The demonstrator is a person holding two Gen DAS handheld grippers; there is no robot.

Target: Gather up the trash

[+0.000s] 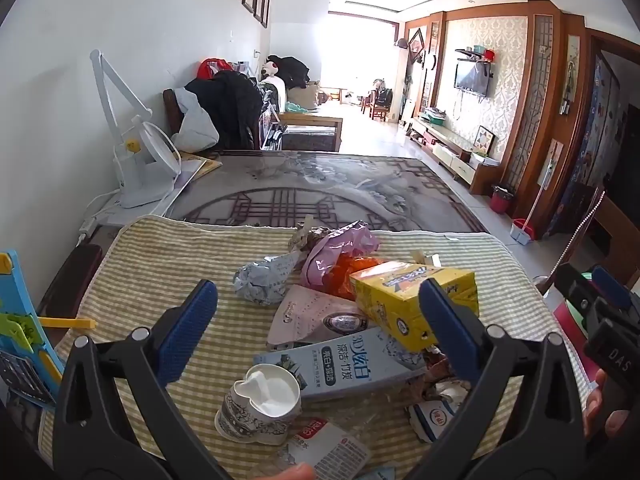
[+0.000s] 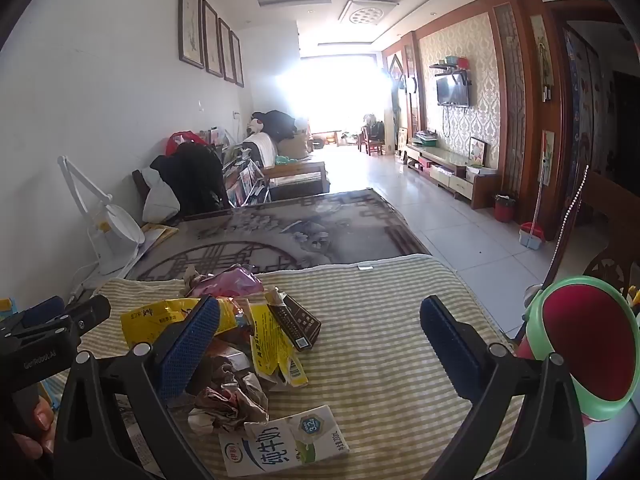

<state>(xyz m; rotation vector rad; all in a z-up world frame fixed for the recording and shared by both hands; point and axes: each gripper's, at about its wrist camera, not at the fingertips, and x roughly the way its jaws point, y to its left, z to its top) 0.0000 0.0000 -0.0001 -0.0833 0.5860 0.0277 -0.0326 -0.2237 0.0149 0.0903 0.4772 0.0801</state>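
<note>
A heap of trash lies on a yellow striped cloth (image 1: 152, 264). In the left wrist view my open left gripper (image 1: 320, 320) hovers over it, above a grey toothpaste box (image 1: 340, 364), a crushed paper cup (image 1: 260, 404), a yellow carton (image 1: 412, 296), a pink bag (image 1: 336, 252) and a crumpled foil wrapper (image 1: 264, 280). In the right wrist view my open, empty right gripper (image 2: 320, 344) sits right of the heap, above a milk carton (image 2: 284, 444), crumpled brown paper (image 2: 228, 396), a yellow wrapper (image 2: 276, 344) and a dark small box (image 2: 296, 324). A red bin with a green rim (image 2: 588, 344) stands at the right.
A white desk lamp (image 1: 136, 160) stands at the left by the wall. A patterned grey table top (image 1: 320, 192) extends beyond the cloth. A blue and yellow toy board (image 1: 20, 340) sits at the left edge. The other gripper (image 1: 608, 320) shows at the right edge.
</note>
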